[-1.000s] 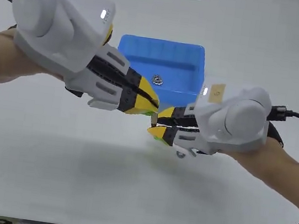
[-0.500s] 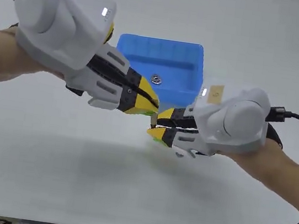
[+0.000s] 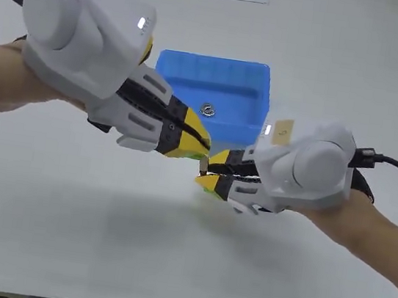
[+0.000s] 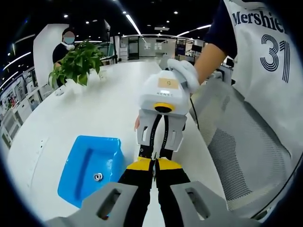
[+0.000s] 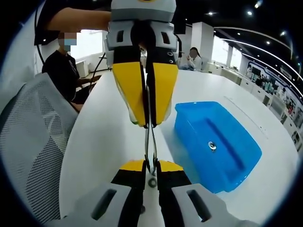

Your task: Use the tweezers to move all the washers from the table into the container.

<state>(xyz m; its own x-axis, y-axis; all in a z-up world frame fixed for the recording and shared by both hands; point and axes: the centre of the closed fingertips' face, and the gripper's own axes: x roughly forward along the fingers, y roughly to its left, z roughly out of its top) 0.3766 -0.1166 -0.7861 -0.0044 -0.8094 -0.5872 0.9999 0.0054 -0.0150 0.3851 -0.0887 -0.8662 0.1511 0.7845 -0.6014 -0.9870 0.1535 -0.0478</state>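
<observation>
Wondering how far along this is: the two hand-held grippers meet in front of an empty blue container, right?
Not empty: the head view shows one washer lying in the blue container. The left hand-held gripper and right hand-held gripper do meet in front of it.

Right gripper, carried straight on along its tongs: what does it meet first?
Most likely the left gripper, which faces it tip to tip along the tweezers running between them. The blue container sits off to one side of that line.
</observation>
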